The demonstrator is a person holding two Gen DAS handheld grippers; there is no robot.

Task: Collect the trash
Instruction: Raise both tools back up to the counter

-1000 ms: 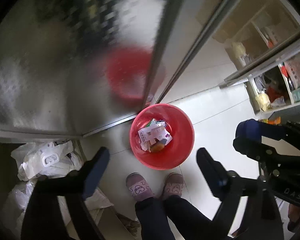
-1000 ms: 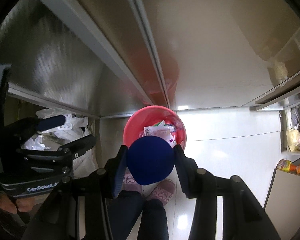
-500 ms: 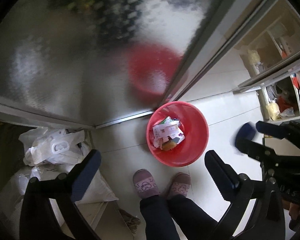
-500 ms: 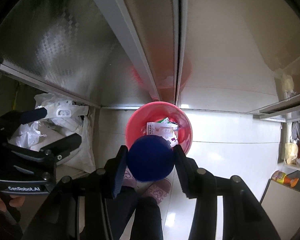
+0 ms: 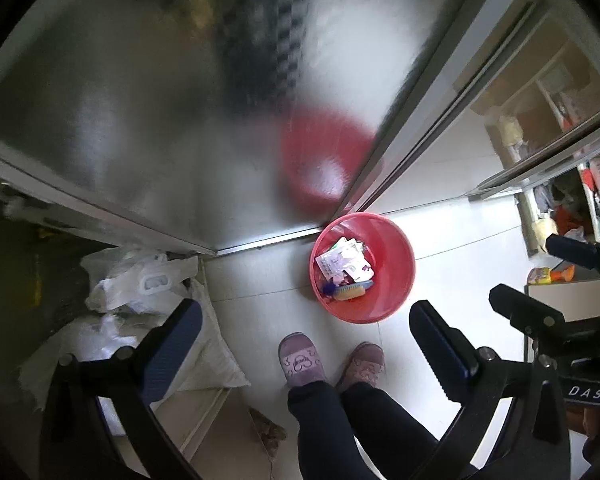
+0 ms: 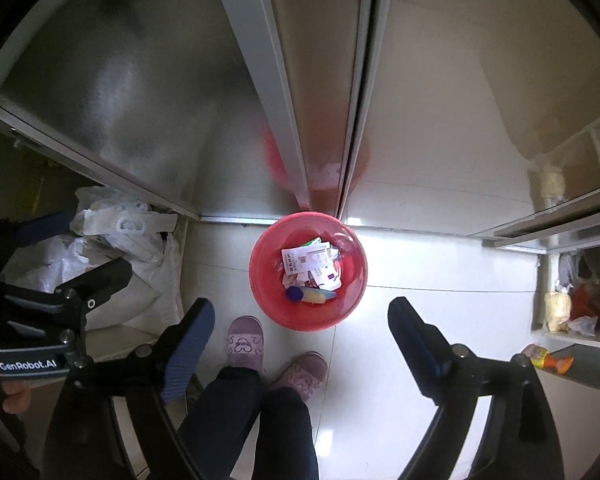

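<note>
The frosted glass door (image 5: 172, 128) is blurring everything behind it, so only a red smear, seemingly the bin's reflection, is showing there. The shelf contents (image 6: 572, 304) at the right edge are too small and crowded to identify, and a brown scrap on the floor beside the person's legs (image 5: 332, 420) is hard to make out.

"DAS" is reading on the other tool's body in the left wrist view, and "GenRobot.AI" on the one seen in the right wrist view. Printed slips among the trash (image 6: 310, 266) are carrying text too small to read.

The left gripper (image 5: 304, 340) is pointing down with its jaws standing wide apart and nothing between them. The right gripper (image 6: 300, 332) has just been opening its jaws, and nothing is sitting between them either.

The red bin (image 6: 268, 300) is standing on the white tiled floor (image 6: 440, 320) against the door frame, just ahead of the person's slippers (image 6: 245, 340). Inside, a blue-ended object (image 6: 311, 294) is lying on the papers. White plastic bags (image 5: 140, 280) are lying piled to the left.
</note>
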